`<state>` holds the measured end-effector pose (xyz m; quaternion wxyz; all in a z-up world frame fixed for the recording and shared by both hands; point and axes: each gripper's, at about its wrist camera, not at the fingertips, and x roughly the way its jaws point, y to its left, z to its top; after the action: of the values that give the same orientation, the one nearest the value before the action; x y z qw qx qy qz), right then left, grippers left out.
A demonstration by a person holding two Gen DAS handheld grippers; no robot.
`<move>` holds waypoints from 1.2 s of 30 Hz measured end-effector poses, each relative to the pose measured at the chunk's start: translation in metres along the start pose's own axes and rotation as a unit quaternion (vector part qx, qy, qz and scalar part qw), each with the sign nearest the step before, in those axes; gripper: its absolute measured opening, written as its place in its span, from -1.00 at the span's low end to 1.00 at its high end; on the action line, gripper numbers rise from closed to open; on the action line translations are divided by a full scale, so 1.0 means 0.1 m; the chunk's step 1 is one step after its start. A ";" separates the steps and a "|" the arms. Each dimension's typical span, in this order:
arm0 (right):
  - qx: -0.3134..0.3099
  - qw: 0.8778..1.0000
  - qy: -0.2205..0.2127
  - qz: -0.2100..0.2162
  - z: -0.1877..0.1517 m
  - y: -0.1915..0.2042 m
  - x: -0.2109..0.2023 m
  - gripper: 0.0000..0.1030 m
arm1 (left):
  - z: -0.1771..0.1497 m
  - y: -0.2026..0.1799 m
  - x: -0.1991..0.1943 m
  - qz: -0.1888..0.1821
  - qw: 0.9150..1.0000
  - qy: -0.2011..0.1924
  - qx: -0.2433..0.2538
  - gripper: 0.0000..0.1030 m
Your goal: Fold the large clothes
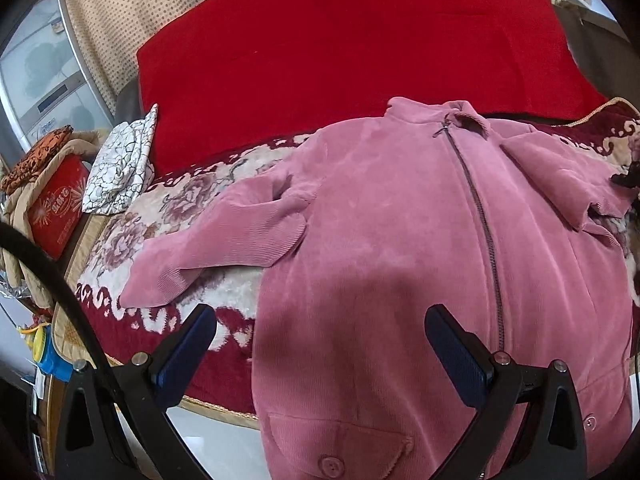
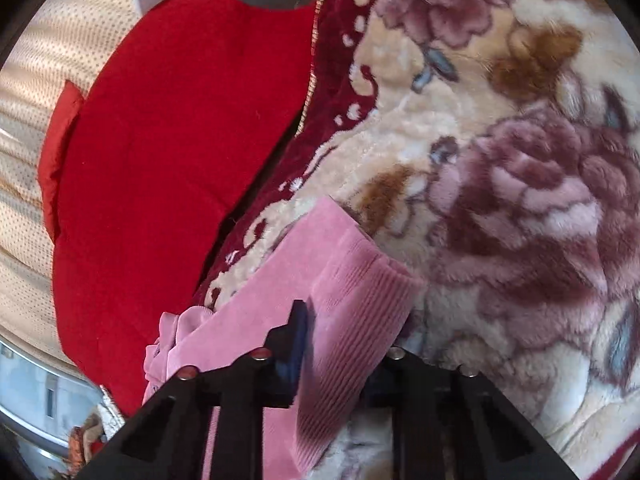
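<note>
We see the pink corduroy jacket (image 1: 400, 240) lying front-up on the floral blanket (image 1: 192, 200), collar toward the red cushion (image 1: 340, 52), its zipper (image 1: 476, 220) running along its length toward us. Our left gripper (image 1: 320, 344) hovers over it, jaws wide. Our right gripper (image 2: 340, 344) pinches the ribbed sleeve cuff (image 2: 360, 292); its far finger is hidden behind the fabric. The hem is cut off below.

Pink jacket (image 1: 380, 216) – ribbed, matt corduroy, apparently; floral blanket (image 2: 500, 184) – plush, fuzzy pile.
</note>
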<state>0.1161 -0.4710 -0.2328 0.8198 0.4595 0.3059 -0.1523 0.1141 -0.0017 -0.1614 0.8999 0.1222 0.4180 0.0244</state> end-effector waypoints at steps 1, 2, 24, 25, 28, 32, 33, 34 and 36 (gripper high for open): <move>-0.010 1.000 -0.001 0.013 -0.01 0.08 -0.03 -0.76 | 0.00 0.04 0.01 0.002 1.000 0.000 -0.004 1.00; -0.023 1.000 -0.007 0.021 -0.02 0.16 -0.06 -0.78 | 0.00 0.09 0.02 0.004 1.000 -0.001 -0.008 1.00; -0.250 0.899 0.168 0.316 -2.31 3.37 -0.24 0.81 | -0.28 1.61 0.04 0.069 0.985 -0.013 -0.158 1.00; -0.259 0.898 0.155 0.320 -2.31 3.34 -0.27 0.80 | -0.29 1.66 0.05 0.069 0.984 -0.012 -0.162 1.00; -0.306 0.911 0.097 0.259 -2.21 3.20 -0.32 0.77 | -0.34 1.78 0.14 0.065 0.983 -0.002 -0.174 1.00; -0.337 0.923 0.089 0.164 -2.18 2.90 -0.18 0.33 | -0.41 1.98 0.24 0.061 0.979 -0.003 -0.197 1.00; -0.341 0.924 0.093 0.149 -2.16 2.83 -0.13 0.29 | -0.43 2.05 0.28 0.056 0.977 -0.002 -0.207 1.00; -0.347 0.924 0.095 0.131 -2.20 2.80 -0.04 0.19 | -0.46 2.12 0.32 0.051 0.974 0.001 -0.220 1.00; -0.367 0.920 0.113 0.076 -2.26 2.54 0.19 0.16 | -0.51 2.25 0.39 0.033 0.969 0.008 -0.244 1.00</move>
<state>0.1839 -0.1441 -0.1658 0.9000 0.1622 0.3952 0.0860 0.1144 0.2324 -0.1680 0.8980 -0.0869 0.4019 0.1565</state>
